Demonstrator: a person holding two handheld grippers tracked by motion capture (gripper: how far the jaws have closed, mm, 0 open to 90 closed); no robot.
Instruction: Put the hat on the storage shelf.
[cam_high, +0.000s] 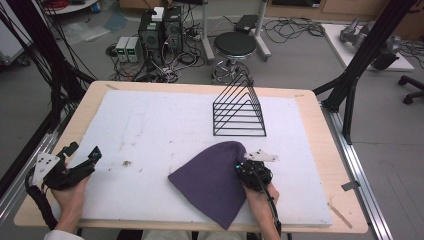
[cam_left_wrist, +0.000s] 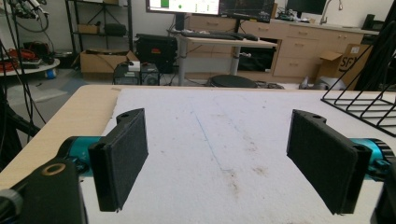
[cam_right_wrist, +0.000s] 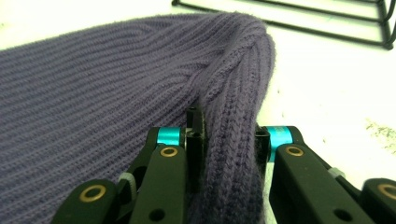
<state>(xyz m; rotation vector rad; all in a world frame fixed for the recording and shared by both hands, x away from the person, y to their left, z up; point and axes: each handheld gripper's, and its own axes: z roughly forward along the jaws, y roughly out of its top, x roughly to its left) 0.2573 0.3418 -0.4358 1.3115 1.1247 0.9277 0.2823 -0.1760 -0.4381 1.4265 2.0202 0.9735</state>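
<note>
Worktop (cam_high: 150, 125): wood slab under a white, stained foam sheet. Purple rib-knit beanie (cam_high: 210, 180) lies flat at 5 o'clock; soft, stretchy, will drape when lifted. Black wire file rack (cam_high: 239, 111), triangular dividers, rigid, at 1 o'clock. Step: grasp made. Right hand-held gripper (cam_right_wrist: 226, 135) pinches the beanie's folded edge. Left hand-held gripper (cam_left_wrist: 217, 158) spread, empty, at 8 o'clock. Next, likely: lift slowly, watch for slip.

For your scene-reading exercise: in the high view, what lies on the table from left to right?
Left gripper → purple beanie → right gripper, shut on the beanie's edge. The wire rack overlaps these further back, so it is left out.
</note>
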